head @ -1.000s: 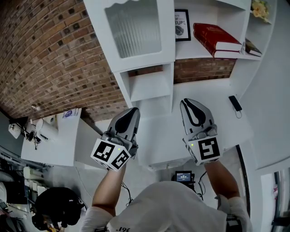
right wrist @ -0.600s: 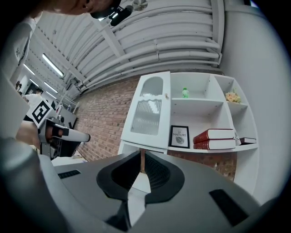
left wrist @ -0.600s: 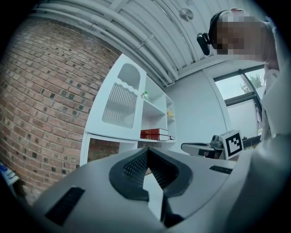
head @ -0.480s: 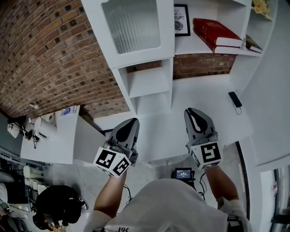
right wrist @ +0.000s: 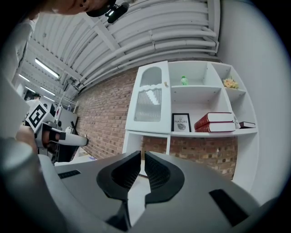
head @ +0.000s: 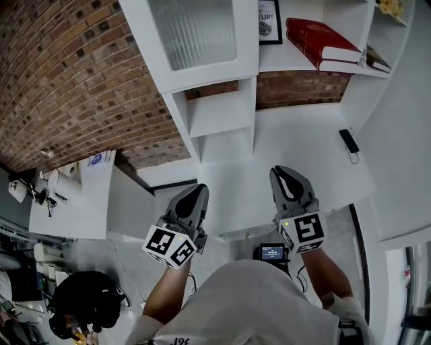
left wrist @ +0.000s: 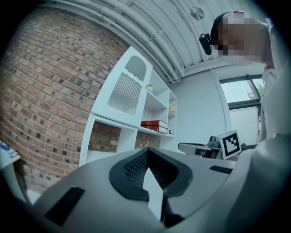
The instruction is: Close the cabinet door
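The white cabinet door with a ribbed glass pane lies flush with the shelf unit's upper left bay; it also shows in the left gripper view and the right gripper view. My left gripper hangs low over the white counter, well short of the door, shut and empty. My right gripper is held beside it at about the same height, its jaws drawn together with nothing between them. Both point level toward the shelf unit.
Red books and a framed picture stand on the open shelf right of the door. A small black device lies on the white counter. A white side table stands left by the brick wall.
Both grippers have sunk and drawn back toward my body, away from the cabinet. Their jaws look the same as before. The door has not moved.
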{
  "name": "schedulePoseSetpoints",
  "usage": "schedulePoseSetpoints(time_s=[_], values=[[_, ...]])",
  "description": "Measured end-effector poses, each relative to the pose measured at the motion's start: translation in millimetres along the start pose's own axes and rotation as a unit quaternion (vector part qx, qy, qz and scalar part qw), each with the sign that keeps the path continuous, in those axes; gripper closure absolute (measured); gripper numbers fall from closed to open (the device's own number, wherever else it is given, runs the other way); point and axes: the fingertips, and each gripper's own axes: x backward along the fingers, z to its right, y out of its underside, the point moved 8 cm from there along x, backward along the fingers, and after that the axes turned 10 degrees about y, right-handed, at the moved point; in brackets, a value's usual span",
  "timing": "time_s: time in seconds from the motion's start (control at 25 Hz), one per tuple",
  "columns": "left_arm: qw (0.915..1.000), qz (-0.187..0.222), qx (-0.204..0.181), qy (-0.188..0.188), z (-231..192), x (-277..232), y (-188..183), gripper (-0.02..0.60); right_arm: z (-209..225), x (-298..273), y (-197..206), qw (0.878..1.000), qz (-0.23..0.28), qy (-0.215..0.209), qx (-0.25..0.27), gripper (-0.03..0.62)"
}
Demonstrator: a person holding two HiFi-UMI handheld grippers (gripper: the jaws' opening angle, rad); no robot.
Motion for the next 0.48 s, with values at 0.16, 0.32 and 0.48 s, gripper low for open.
schedulePoseSetpoints(time_s=[0.16, 0.32, 0.48], values=[[0.9999, -0.009, 0.009, 0.004, 2.0, 4.8, 11.4, 0.572, -3.1, 2.7, 7.6, 1.000, -0.011, -0.003, -0.003, 0.546], [0.9996, -0.017, 0.020, 0.004, 4.7, 8.5, 20.2, 0.574, -5.5, 4.5, 13.7, 1.000, -0.023, -0.005, -0.006, 0.548], [0.9991, -0.029, 0.030, 0.009, 7.2, 10.9, 29.3, 0.573, -6.8, 6.1, 19.9, 0.999, -0.036, -0.004, -0.008, 0.551]])
